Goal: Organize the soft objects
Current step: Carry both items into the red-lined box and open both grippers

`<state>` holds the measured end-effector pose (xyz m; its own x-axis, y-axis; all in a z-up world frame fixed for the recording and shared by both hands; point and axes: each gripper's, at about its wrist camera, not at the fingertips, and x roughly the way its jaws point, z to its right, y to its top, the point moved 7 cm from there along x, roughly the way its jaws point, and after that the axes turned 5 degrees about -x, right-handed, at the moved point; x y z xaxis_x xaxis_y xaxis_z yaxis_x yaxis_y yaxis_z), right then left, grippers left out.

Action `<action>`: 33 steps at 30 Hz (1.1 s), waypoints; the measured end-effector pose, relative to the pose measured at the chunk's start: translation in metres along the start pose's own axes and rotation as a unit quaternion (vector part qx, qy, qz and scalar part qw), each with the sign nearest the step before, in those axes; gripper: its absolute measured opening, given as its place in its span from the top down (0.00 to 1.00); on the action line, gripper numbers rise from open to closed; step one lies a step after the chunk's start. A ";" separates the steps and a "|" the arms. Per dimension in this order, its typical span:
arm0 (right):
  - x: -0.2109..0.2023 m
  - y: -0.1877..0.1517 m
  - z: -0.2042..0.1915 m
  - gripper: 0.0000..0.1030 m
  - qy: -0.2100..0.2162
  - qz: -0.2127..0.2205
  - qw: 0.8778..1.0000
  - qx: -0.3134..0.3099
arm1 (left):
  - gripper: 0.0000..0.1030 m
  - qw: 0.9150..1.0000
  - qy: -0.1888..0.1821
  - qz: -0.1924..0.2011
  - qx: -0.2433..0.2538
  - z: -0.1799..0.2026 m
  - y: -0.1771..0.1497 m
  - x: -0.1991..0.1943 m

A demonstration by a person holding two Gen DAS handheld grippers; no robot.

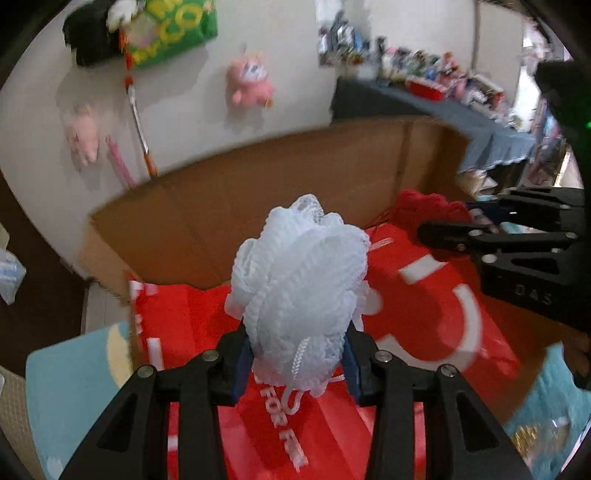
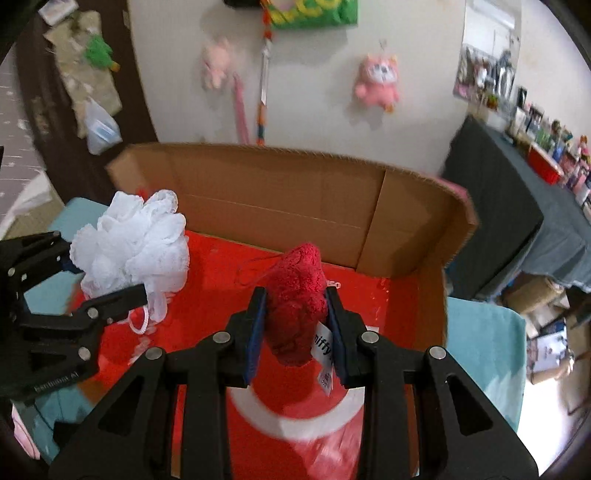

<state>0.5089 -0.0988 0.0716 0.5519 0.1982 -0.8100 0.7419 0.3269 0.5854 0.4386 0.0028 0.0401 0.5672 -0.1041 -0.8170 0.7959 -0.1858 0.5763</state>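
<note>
My left gripper [image 1: 295, 354] is shut on a white mesh bath pouf [image 1: 301, 280], whose cord loop hangs below the pads. It hangs over the left part of an open cardboard box [image 1: 258, 195] lined with a red plastic bag [image 1: 424, 295]. My right gripper [image 2: 295, 328] is shut on a red fluffy soft toy [image 2: 297, 299] with a white tag, held above the same box [image 2: 295, 192]. In the right wrist view the pouf [image 2: 133, 240] and left gripper [image 2: 107, 284] sit at the left. In the left wrist view the right gripper [image 1: 450, 221] and red toy [image 1: 424, 203] are at the right.
Pink plush toys [image 2: 376, 81] and a green bag [image 1: 173, 29] hang on the white wall behind the box. A dark cloth-covered table [image 2: 517, 206] with many small items stands to the right. Light blue fabric [image 1: 74, 387] lies under the box.
</note>
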 end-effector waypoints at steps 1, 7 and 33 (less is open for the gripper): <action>0.010 0.002 0.001 0.72 -0.005 -0.011 1.000 0.002 | 0.58 1.000 0.007 -0.012 -0.003 -0.002 0.001 0.013; 0.065 0.001 0.014 0.71 -0.008 -0.073 0.997 0.025 | 0.55 0.999 0.017 -0.045 -0.014 -0.003 -0.005 0.051; 0.091 -0.022 0.033 0.68 -0.063 -0.103 0.993 0.004 | 0.36 0.998 0.040 -0.033 -0.020 -0.004 -0.002 0.034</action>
<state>0.5557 -0.1180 -0.0138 0.4315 0.0099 -0.9021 0.8467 0.3407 0.4087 0.4572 0.0030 0.0114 0.5267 -0.0132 -0.8500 0.8395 -0.1495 0.5225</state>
